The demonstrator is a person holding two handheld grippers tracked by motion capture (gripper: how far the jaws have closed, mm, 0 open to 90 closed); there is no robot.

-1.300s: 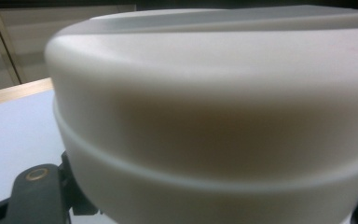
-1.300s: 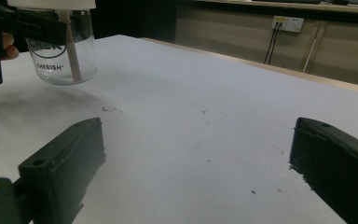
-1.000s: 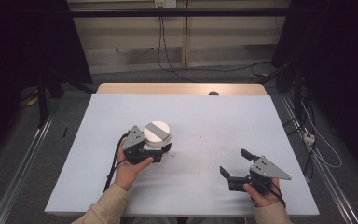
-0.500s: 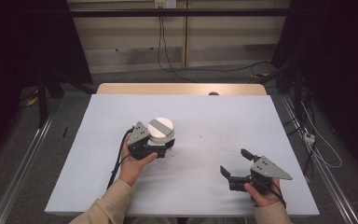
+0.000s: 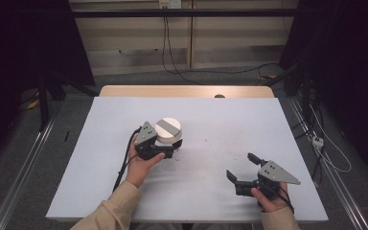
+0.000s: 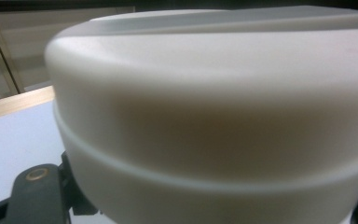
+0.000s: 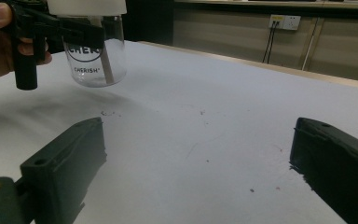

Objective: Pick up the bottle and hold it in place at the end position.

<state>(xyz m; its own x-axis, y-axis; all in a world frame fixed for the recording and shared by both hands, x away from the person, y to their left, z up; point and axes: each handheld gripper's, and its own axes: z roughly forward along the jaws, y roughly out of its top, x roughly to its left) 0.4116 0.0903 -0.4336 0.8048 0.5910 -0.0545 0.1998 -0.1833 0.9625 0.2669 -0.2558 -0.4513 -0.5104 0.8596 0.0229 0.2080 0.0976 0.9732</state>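
right gripper (image 5: 243, 168): nearest you, low at the table's (image 5: 100, 191) near right. Your jaws stand wide apart with nothing between them, bare table showing in the gap in the right gripper view.
right hand (image 5: 271, 200): at the near edge, gripper aimed left toward the jar.
left hand (image 5: 141, 163): left of centre, wrapped round the gripper body.
left gripper (image 5: 165, 150): jaws clamped on the jar just under its lid. Right gripper view shows the black jaws across the glass neck (image 7: 77, 32).
jar (image 7: 95, 58): clear glass, printed label, white lid (image 5: 167, 129) with a grey band across the top. It sits mid-table, left of centre, well apart from your right gripper. Base looks a little clear of the table, but I can't tell for sure.
inside jar: a thin stick-like thing, too blurred to name.
step: you're holding the jar steady with the left, right not engaged yet.
next: likely bring the right gripper over to the lid, so keep the left grip firm and the jar upright, and line the open jaws up across the lid's width.
far: wooden table edge (image 5: 187, 91), then cables on the floor.
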